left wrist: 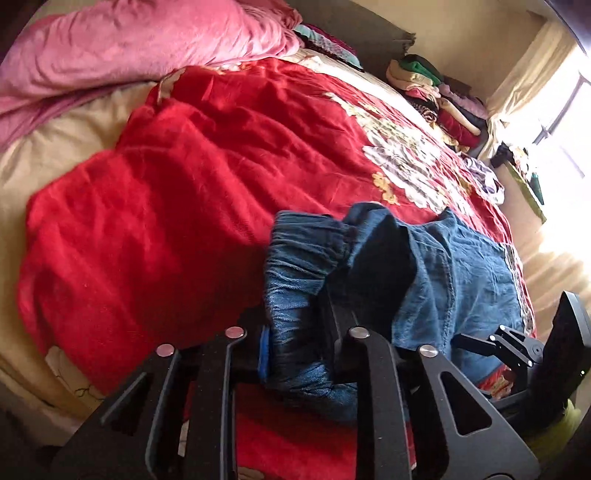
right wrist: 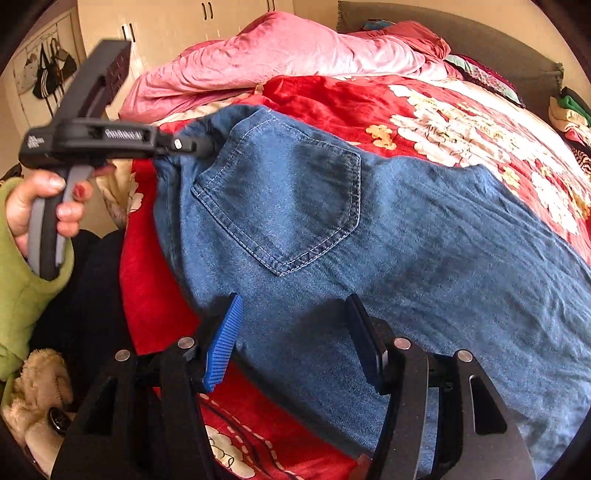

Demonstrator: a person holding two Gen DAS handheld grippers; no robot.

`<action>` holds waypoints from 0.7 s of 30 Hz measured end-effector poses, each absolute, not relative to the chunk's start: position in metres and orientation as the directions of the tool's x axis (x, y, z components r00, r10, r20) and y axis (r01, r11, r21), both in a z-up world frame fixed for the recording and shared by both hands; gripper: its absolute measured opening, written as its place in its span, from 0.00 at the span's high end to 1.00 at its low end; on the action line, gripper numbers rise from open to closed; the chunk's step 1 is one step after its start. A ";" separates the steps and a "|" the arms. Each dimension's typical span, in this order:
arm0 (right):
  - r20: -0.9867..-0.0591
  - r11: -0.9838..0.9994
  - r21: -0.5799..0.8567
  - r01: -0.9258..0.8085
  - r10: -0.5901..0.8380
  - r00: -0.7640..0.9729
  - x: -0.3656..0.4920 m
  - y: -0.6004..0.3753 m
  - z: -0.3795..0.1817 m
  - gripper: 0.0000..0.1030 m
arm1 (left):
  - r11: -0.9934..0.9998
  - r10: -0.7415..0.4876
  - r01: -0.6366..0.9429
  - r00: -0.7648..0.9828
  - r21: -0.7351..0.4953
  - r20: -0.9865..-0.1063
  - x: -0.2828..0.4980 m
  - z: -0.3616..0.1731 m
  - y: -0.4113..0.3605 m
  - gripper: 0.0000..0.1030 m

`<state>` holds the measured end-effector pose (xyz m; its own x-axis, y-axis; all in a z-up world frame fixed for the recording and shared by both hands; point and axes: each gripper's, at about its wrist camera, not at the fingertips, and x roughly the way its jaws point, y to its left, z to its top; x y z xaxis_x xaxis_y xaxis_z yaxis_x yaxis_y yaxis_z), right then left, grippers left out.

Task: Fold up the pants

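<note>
Blue denim pants [right wrist: 406, 240] lie on a red floral blanket [right wrist: 332, 99], back pocket facing up. My left gripper [left wrist: 299, 332] is shut on the bunched elastic waistband [left wrist: 295, 266] and lifts that corner; it also shows in the right wrist view [right wrist: 184, 146], gripping the waistband corner at upper left. My right gripper [right wrist: 295, 339] is open, its blue pads [right wrist: 223, 343] held just above the denim below the pocket, holding nothing. It shows at the far right of the left wrist view [left wrist: 517, 347].
A pink quilt [right wrist: 288, 51] is heaped at the head of the bed. Stacked folded clothes [left wrist: 439, 96] sit by the far edge near a bright window [left wrist: 569, 122]. Wardrobe doors [right wrist: 184, 18] and hanging bags [right wrist: 48, 70] stand behind.
</note>
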<state>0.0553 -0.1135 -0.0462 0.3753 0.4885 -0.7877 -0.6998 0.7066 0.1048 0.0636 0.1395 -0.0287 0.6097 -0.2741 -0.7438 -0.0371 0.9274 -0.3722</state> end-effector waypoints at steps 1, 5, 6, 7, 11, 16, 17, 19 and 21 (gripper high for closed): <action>-0.788 0.707 0.107 -0.699 0.490 0.374 0.055 -0.114 -0.046 0.45 | 0.924 -0.274 -0.048 0.610 -0.379 -0.744 0.064 -0.030 0.144 0.71; -0.779 0.711 0.117 -0.694 0.499 0.379 0.052 -0.119 -0.041 0.46 | 0.902 -0.319 -0.031 0.626 -0.431 -0.712 0.049 -0.020 0.156 0.54; -0.770 0.713 0.119 -0.692 0.506 0.389 0.051 -0.121 -0.038 0.46 | 0.905 -0.314 -0.028 0.628 -0.424 -0.712 0.041 -0.017 0.158 0.51; -0.763 0.713 0.120 -0.691 0.511 0.396 0.050 -0.123 -0.035 0.46 | 0.907 -0.311 -0.028 0.629 -0.420 -0.712 0.034 -0.015 0.159 0.51; -0.749 0.725 0.122 -0.678 0.515 0.416 0.050 -0.132 -0.028 0.46 | 0.908 -0.318 -0.018 0.624 -0.420 -0.714 0.002 -0.011 0.160 0.51; -0.741 0.736 0.144 -0.661 0.523 0.421 0.052 -0.138 -0.029 0.46 | 0.942 -0.284 0.034 0.616 -0.335 -0.735 -0.016 -0.006 0.145 0.55; -0.741 0.736 0.145 -0.661 0.524 0.421 0.051 -0.138 -0.029 0.46 | 0.950 -0.273 0.048 0.604 -0.308 -0.749 -0.014 -0.008 0.139 0.62; -0.740 0.732 0.151 -0.665 0.529 0.415 0.049 -0.138 -0.029 0.46 | 0.963 -0.247 0.058 0.585 -0.264 -0.773 -0.010 -0.014 0.132 0.73; -0.738 0.728 0.146 -0.669 0.531 0.417 0.047 -0.137 -0.028 0.45 | 0.970 -0.232 0.075 0.557 -0.229 -0.797 -0.003 -0.022 0.123 0.82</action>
